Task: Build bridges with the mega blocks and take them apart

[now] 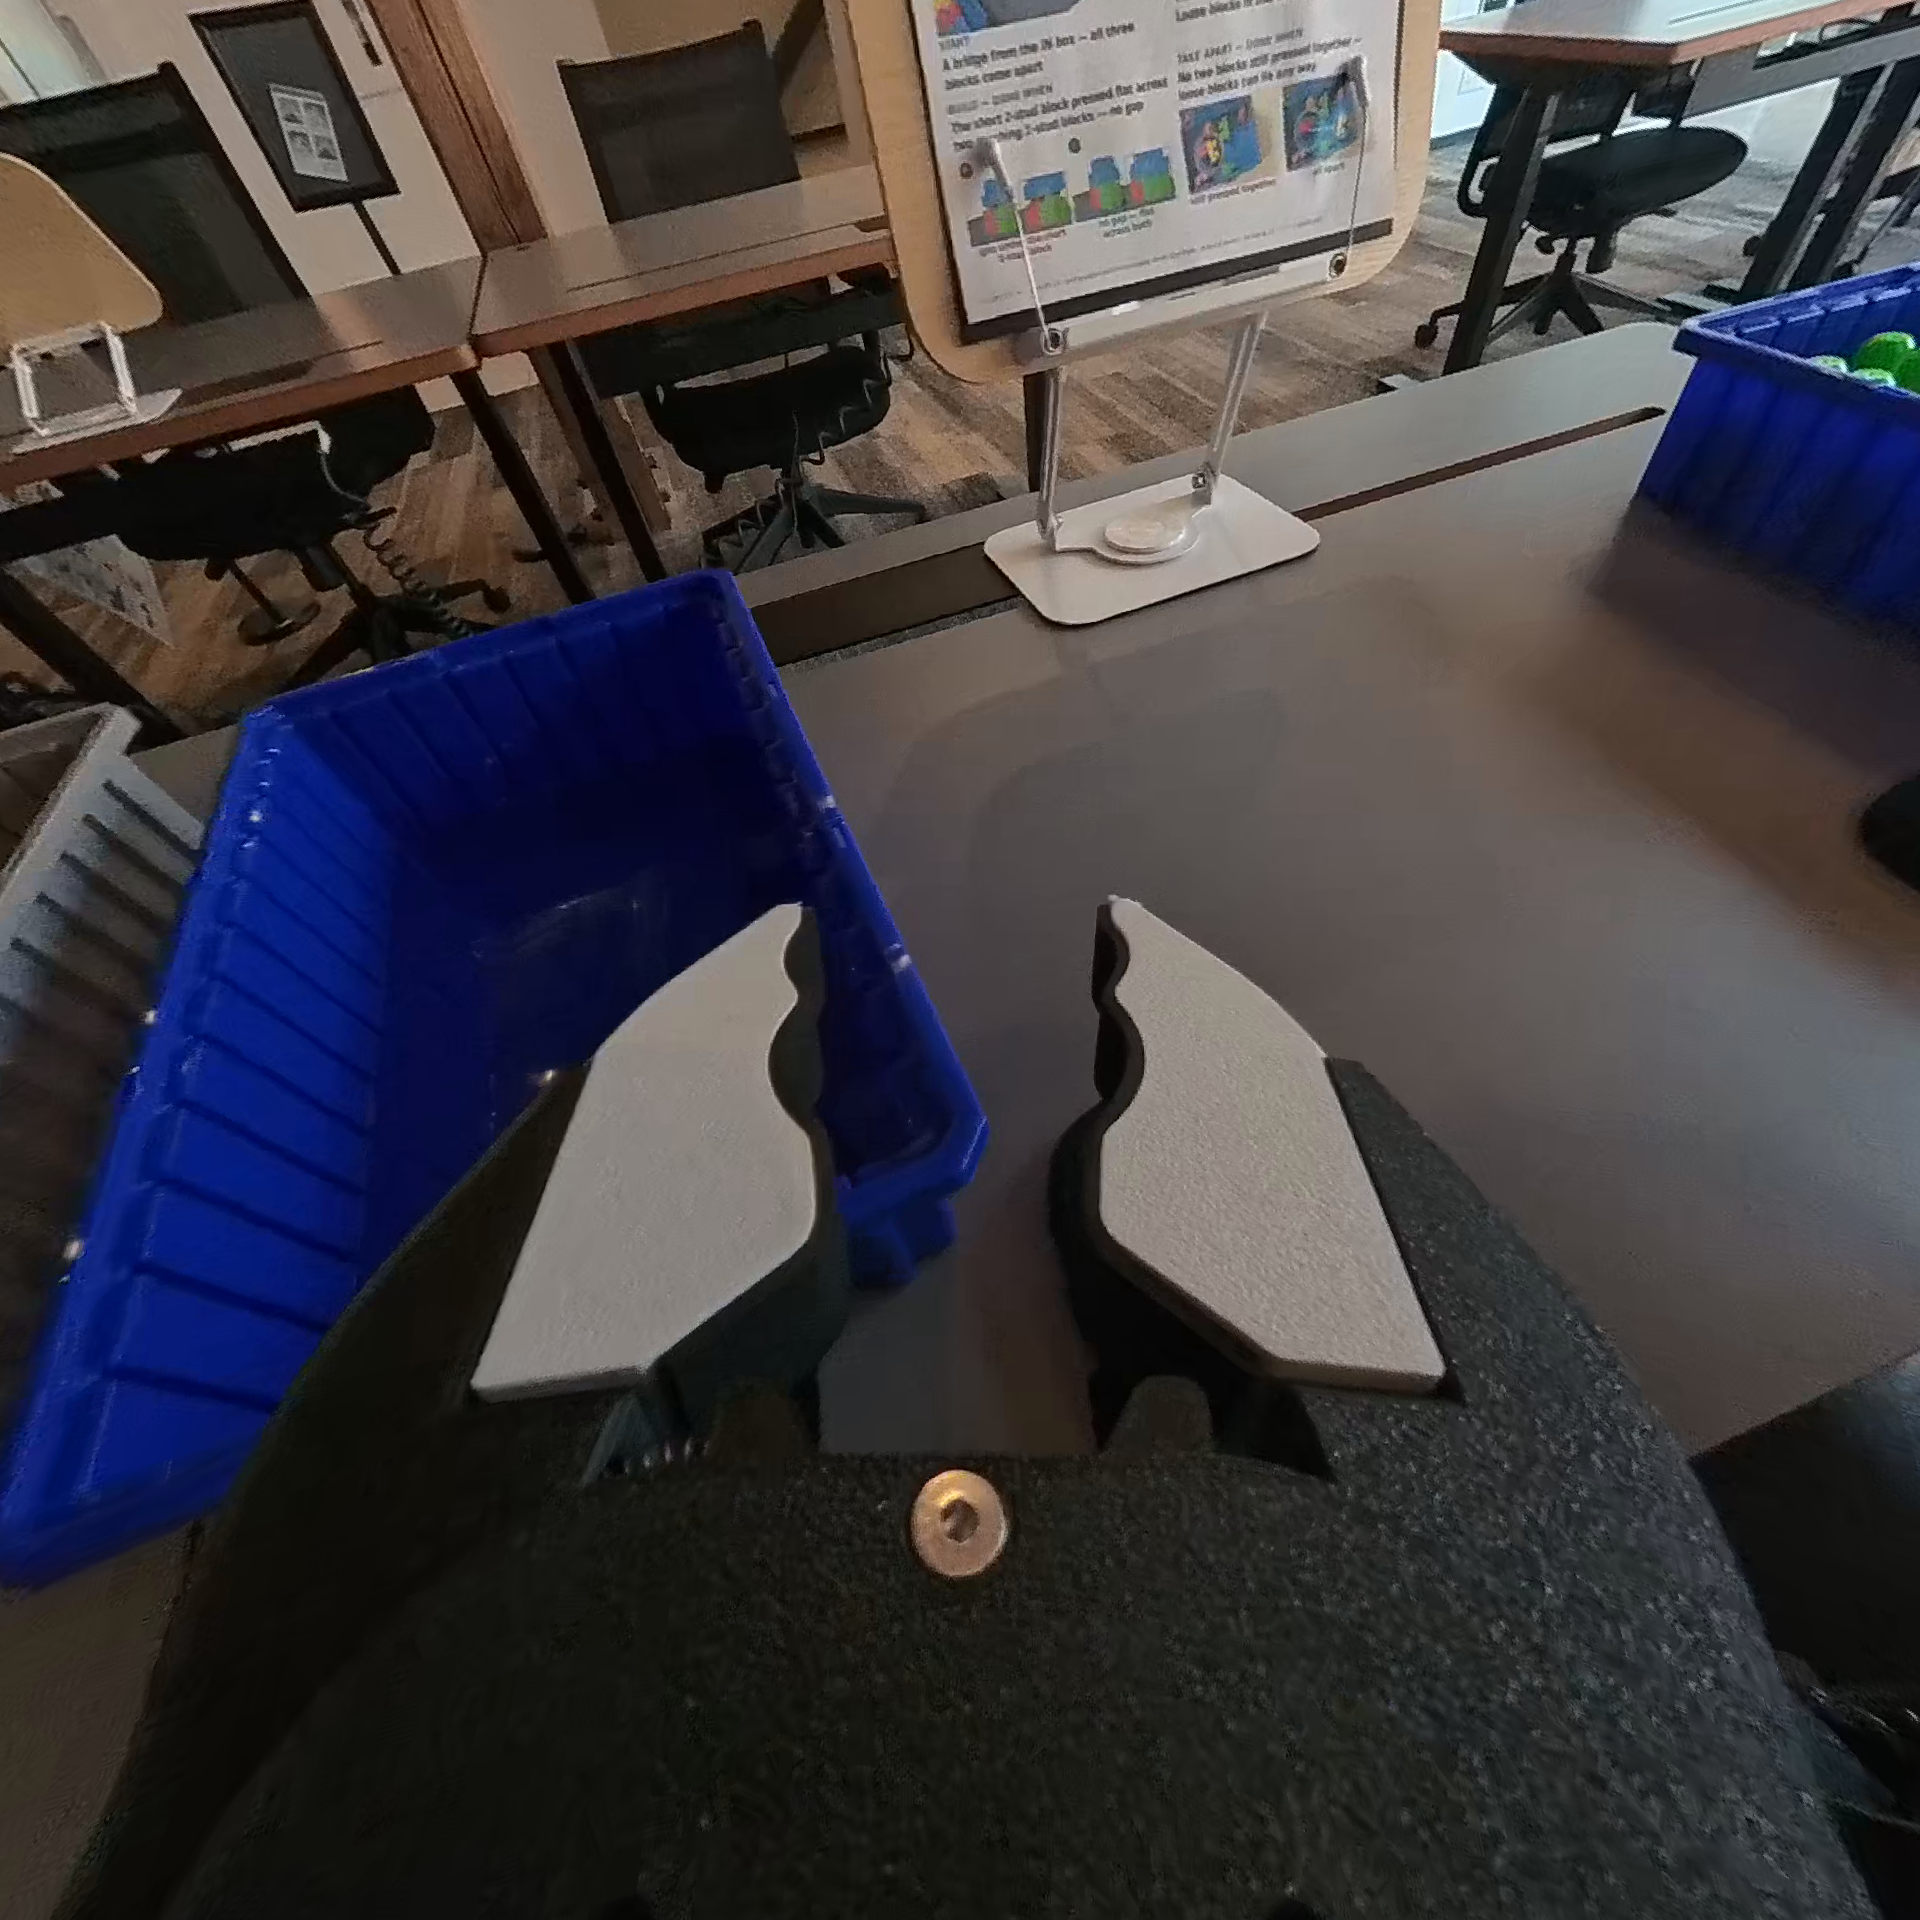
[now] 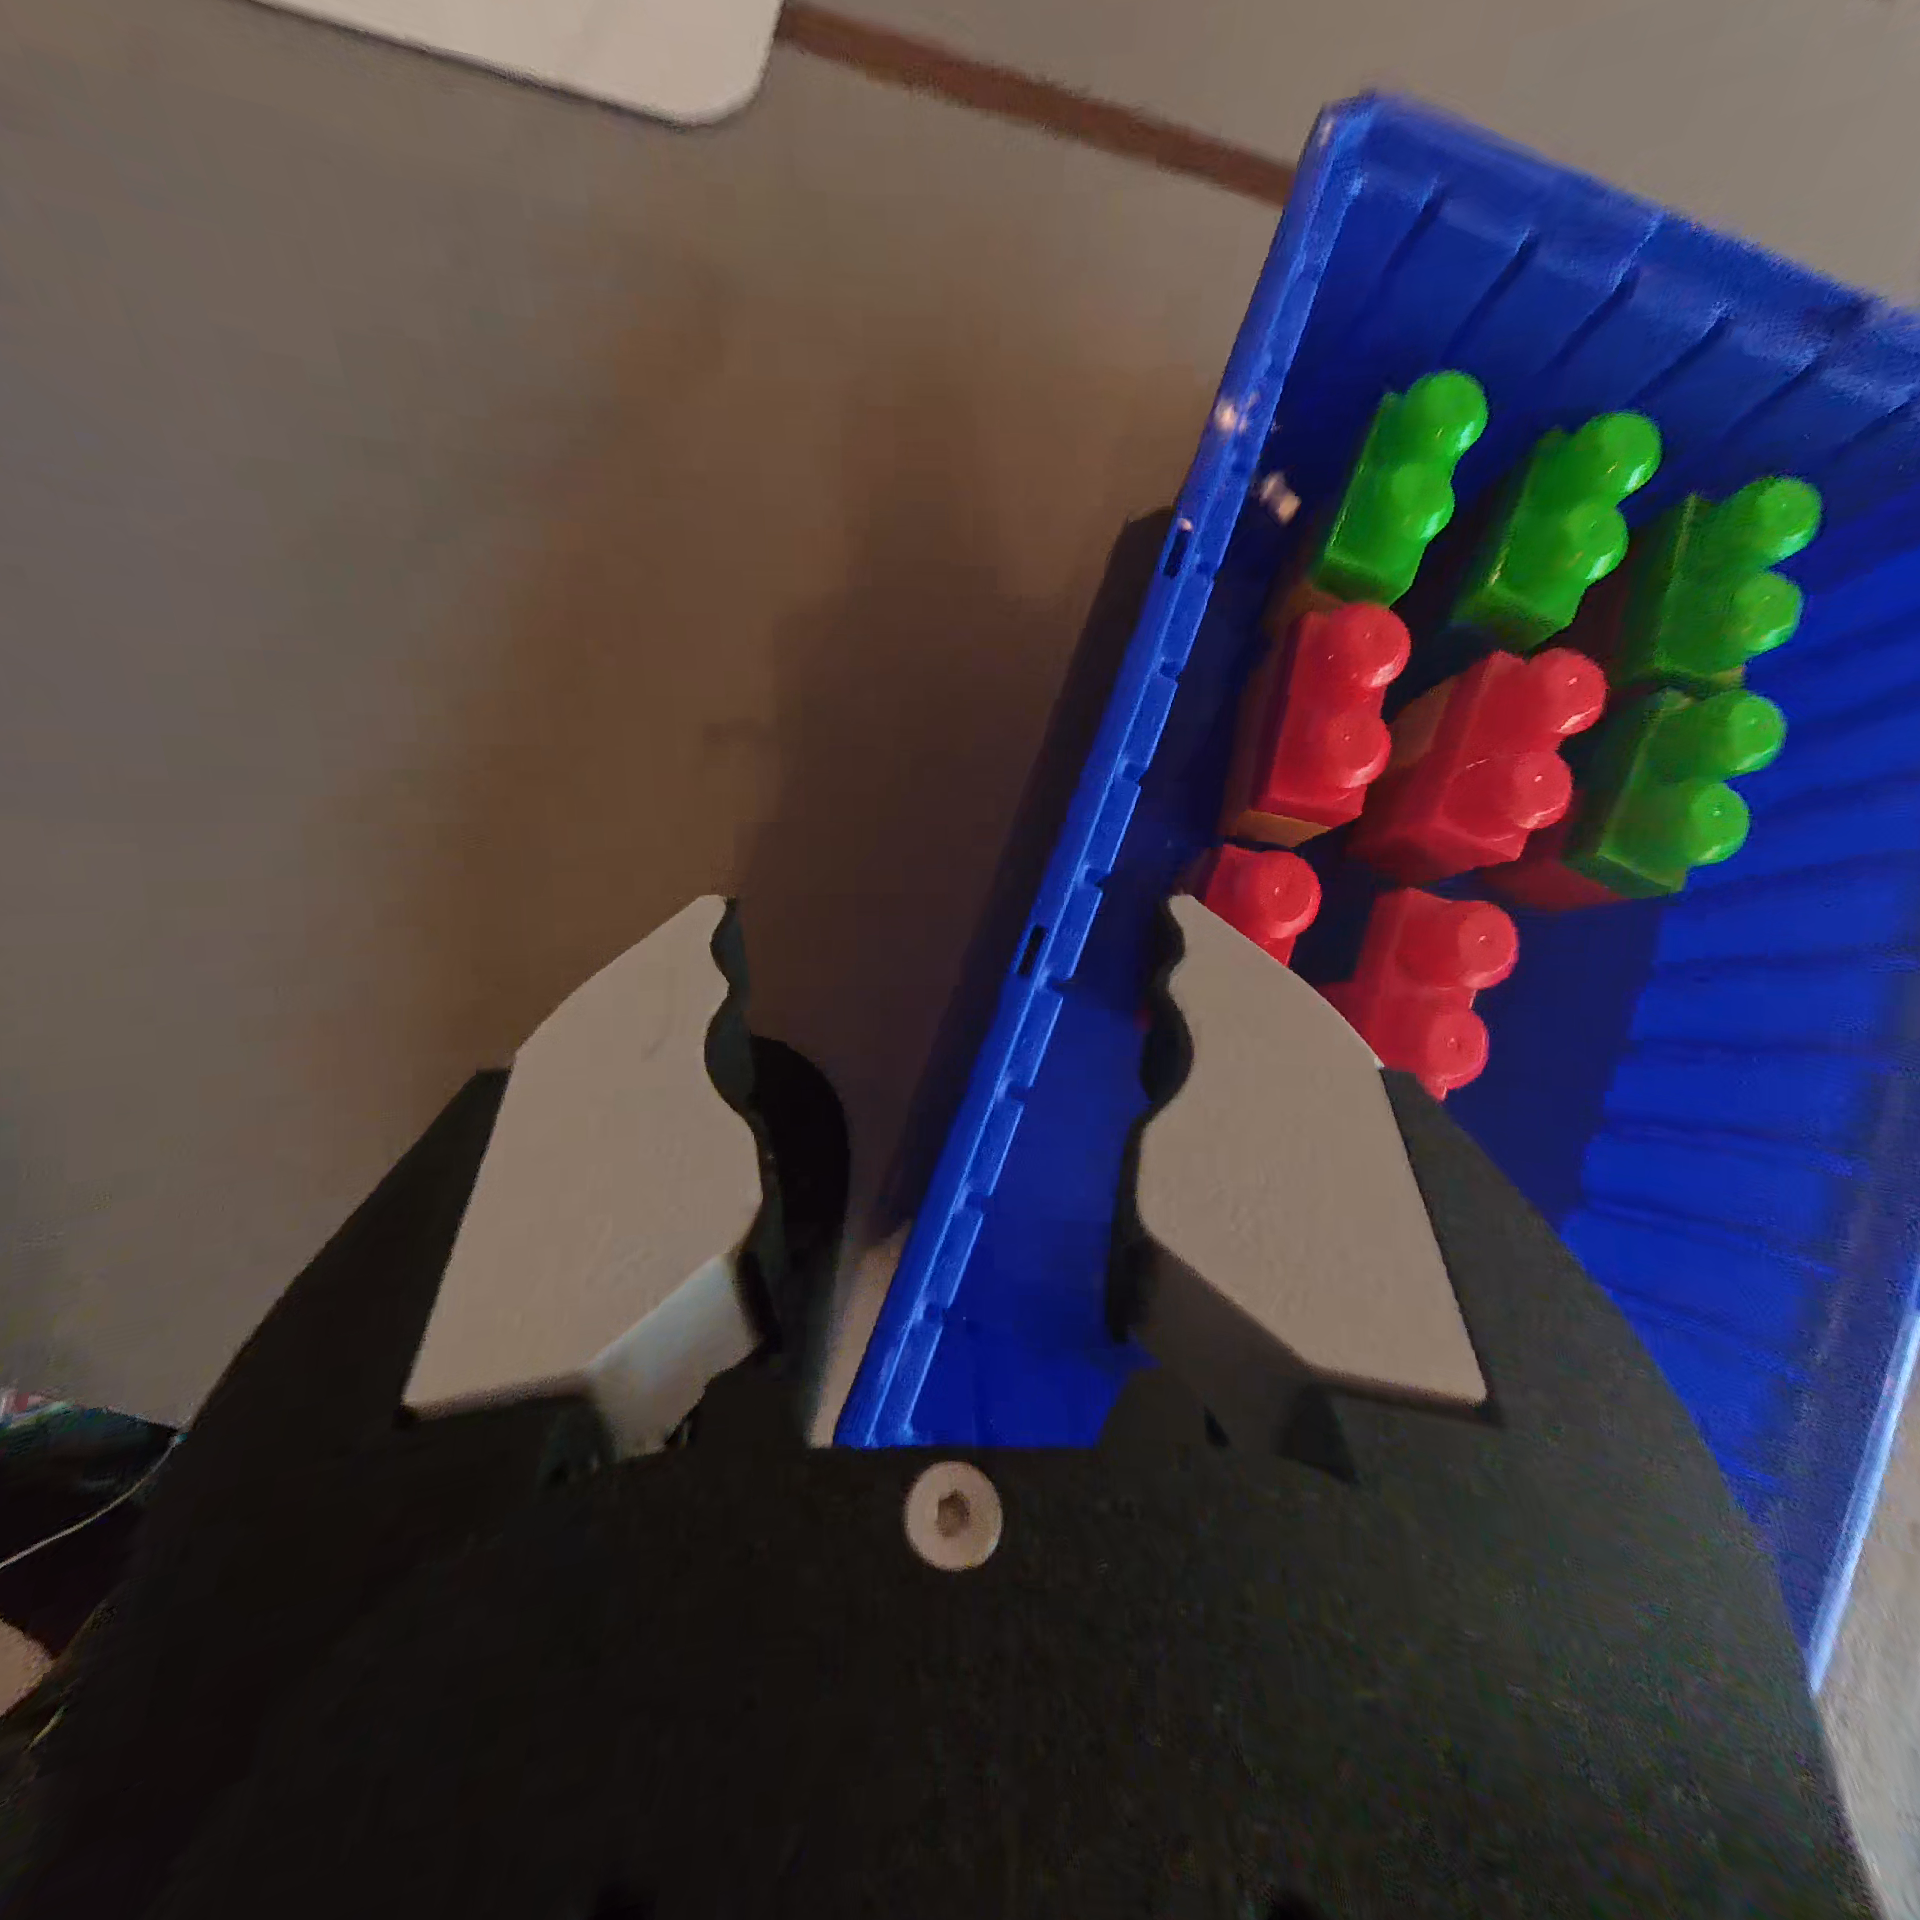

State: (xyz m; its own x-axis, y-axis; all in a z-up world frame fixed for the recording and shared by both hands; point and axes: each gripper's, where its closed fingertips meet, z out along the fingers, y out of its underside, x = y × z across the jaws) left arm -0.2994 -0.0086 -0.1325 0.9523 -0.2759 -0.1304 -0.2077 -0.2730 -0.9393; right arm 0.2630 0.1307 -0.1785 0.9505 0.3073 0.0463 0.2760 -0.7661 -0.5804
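the right gripper (image 2: 951,914) is held above the near wall of the blue bin (image 2: 1091,935) that carries the blocks. its fingers (image 2: 623,1143) are spread apart and grasp nothing; the bin wall runs between them, from 6 o'clock toward 1 o'clock in the right wrist view.

the task's blocks are seen inside that bin, from 1 to 3 o'clock of the fingertips. green blocks (image 2: 1558,520) lie at the far end, red blocks (image 2: 1475,769) nearer. the closest red block (image 2: 1262,899) lies just beside the right fingertip, at about 2 o'clock. the long axes of the blocks run roughly parallel to the bin wall, studs turned up toward the camera. some blocks appear stacked on lower ones; exact joints cannot be told because of blur.

the left gripper (image 1: 956,914) is held over the dark surface (image 1: 1351,831) beside a second blue bin (image 1: 468,935), which lies at 9 to 11 o'clock and shows no blocks. its fingers are likewise released and empty.

judgement: the right gripper is far nearer the blocks; a small shift toward 2 o'clock is called for before closure across a block's short sides.
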